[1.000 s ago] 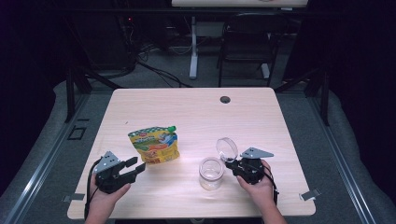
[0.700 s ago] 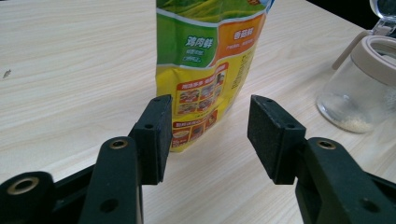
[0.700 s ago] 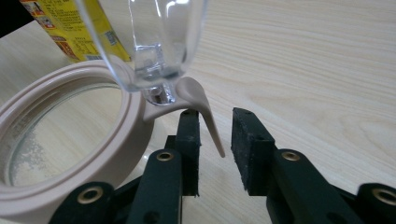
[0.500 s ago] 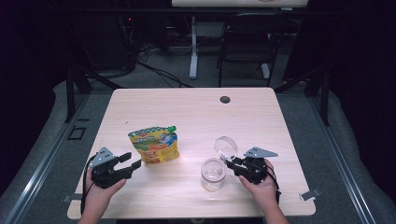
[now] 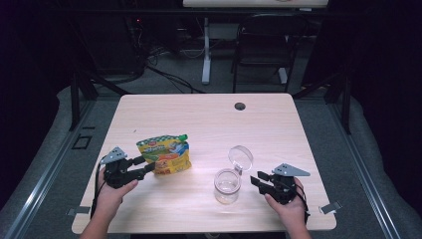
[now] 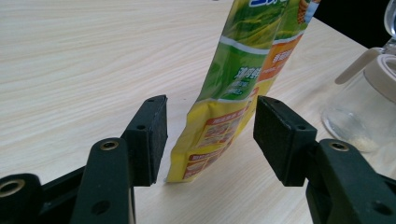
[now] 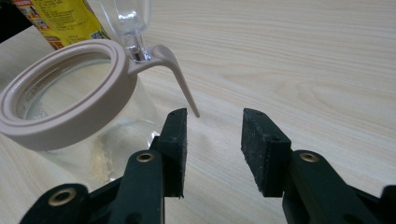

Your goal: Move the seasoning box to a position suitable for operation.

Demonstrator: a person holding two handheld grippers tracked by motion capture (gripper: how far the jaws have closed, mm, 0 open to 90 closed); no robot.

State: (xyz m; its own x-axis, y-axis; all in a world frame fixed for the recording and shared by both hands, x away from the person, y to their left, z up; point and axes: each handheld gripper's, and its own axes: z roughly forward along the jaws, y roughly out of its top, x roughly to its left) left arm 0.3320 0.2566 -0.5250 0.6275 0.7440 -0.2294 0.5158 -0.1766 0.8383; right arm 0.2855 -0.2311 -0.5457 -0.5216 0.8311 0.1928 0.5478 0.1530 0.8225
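A yellow and green pouch (image 5: 164,155) with a green cap rests on the table, left of centre. My left gripper (image 5: 144,167) is at its near left corner. Its jaws have just been opening, and the pouch's lower corner (image 6: 212,140) stands between the pads without touching them. A glass jar (image 5: 227,185) with a beige rim (image 7: 70,107) has its clear lid (image 5: 241,157) flipped up. My right gripper (image 5: 259,180) lies just right of the jar. Its jaws have just been opening with nothing between them, and the rim's beige tab (image 7: 182,88) ends just ahead of the left pad.
The wooden table (image 5: 278,129) has a dark cable hole (image 5: 240,106) near its far edge. A chair (image 5: 263,45) and desk legs stand on the floor beyond. Both hands sit close to the table's near edge.
My right gripper has drawn back to the right, away from the jar, with wider jaws. My left gripper has shifted left and its jaws stand wider. Pouch and jar stayed put.
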